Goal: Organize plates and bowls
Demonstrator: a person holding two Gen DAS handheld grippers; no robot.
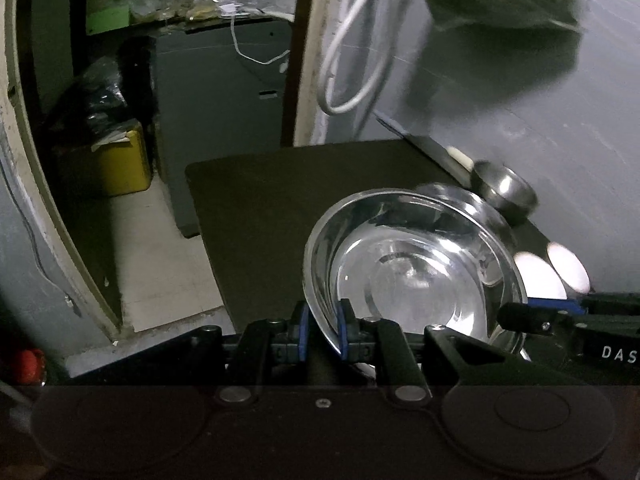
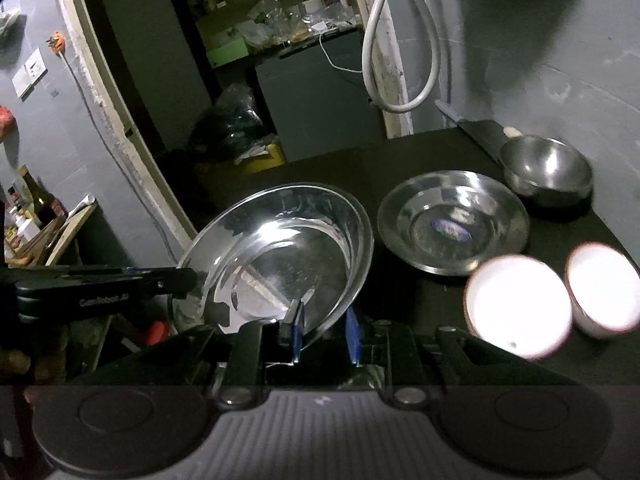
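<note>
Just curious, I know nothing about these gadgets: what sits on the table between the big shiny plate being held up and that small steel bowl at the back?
A second steel plate, seen best in the right wrist view.

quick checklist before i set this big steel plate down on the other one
1. Left gripper shut on the big steel plate rim: ok.
2. Right gripper shut on the opposite rim: ok.
3. Plate level: not ok, it tilts.
4. Smaller steel plate on the dark table is empty: ok.
5. Steel bowl stands apart from that plate: ok.
6. Two white bowls out of the path: cannot tell, they sit close beside it.
</note>
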